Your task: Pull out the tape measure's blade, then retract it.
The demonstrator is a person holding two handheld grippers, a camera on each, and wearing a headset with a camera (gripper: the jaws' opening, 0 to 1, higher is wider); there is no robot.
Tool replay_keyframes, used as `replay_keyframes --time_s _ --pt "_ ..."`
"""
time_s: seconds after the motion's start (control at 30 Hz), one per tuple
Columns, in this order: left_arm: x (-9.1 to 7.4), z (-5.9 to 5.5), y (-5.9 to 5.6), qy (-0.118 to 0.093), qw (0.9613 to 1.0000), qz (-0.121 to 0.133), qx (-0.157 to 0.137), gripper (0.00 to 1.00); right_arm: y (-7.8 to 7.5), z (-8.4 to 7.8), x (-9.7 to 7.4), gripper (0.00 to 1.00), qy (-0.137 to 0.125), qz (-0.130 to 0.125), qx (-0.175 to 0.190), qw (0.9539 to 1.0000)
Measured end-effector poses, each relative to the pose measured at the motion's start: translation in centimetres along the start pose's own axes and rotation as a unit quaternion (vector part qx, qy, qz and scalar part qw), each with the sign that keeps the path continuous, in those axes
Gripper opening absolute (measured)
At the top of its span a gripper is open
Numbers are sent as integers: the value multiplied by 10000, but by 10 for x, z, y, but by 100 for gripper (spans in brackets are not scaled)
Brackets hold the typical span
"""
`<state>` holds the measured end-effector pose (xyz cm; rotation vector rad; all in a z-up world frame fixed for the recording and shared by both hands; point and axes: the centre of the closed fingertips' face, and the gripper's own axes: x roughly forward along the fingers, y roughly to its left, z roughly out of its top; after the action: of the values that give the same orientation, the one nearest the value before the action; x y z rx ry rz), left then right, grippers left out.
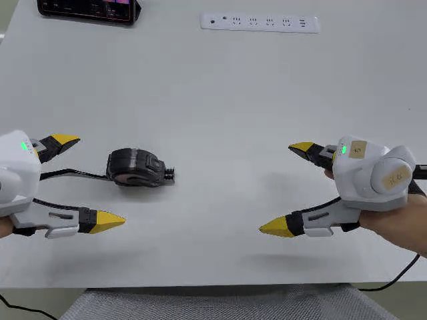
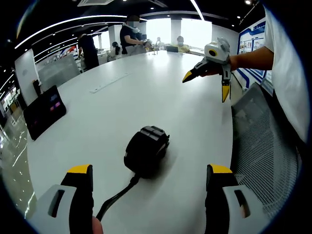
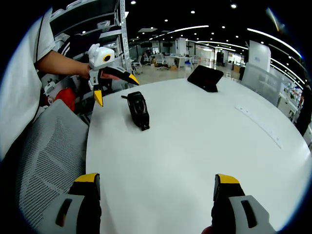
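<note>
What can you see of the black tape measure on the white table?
The black tape measure has a compact, ribbed, rubbery-looking case that rests on the white table. Its blade is fully retracted, so just the small end hook sticks out at the mouth, pointing toward the right gripper. A thin black cord trails from its rear. It lies just ahead of the open left gripper, untouched.

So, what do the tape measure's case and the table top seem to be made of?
The tape measure looks like dull black plastic, perhaps rubber-coated: ribbed, almost no shine. The table looks like smooth white laminate or painted board: even colour, soft sheen in the left gripper view. Neither is certain.
</note>
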<state>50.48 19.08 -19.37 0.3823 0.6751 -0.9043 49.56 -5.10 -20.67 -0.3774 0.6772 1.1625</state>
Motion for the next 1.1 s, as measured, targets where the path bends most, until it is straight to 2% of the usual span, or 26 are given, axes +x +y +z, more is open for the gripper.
replay_keyframes --time_s 0.4,1.1 --pt "6 3 3 169 9995 -205 190 86 -6 7 6 95 4 78 -141 9999" --pt "14 0 2 414 9971 -442 458 85 -8 20 20 94 35 236 -369 9990"
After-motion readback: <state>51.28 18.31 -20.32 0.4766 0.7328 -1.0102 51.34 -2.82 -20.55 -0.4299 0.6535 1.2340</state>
